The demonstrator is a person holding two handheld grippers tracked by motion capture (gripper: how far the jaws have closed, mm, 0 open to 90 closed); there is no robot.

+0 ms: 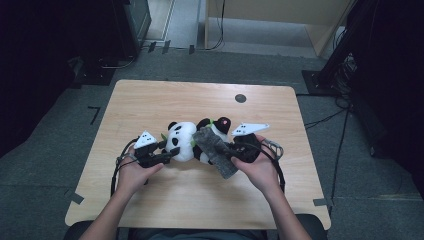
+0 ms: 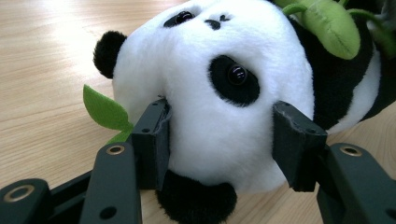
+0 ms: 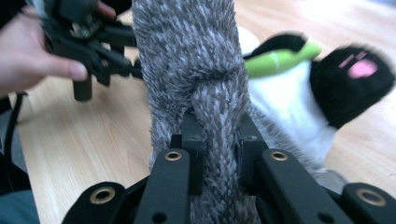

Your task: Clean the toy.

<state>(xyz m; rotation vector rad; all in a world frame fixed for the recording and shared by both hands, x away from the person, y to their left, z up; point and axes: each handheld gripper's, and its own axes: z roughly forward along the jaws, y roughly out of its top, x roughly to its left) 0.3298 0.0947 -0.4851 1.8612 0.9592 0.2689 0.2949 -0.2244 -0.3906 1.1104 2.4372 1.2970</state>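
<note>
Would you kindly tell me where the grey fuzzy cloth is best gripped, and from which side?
Grip the grey fuzzy cloth at its bunched fold, near its lower end, coming from the person's right. It drapes over the panda toy, so that free, gathered edge is thin enough to pinch. The right gripper is already shut on it there, and the left gripper clamps the panda's head.

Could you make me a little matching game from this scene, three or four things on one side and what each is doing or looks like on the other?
Things:
1. left gripper
2. right gripper
3. toy panda
4. table

States:
A. lies on its side on the wood
B. pinches a fold of grey fuzzy cloth
C. pale wood with a dark round spot
D. fingers on either side of the panda's head

Pairs: 1-D, 2-B, 3-A, 4-C
</note>
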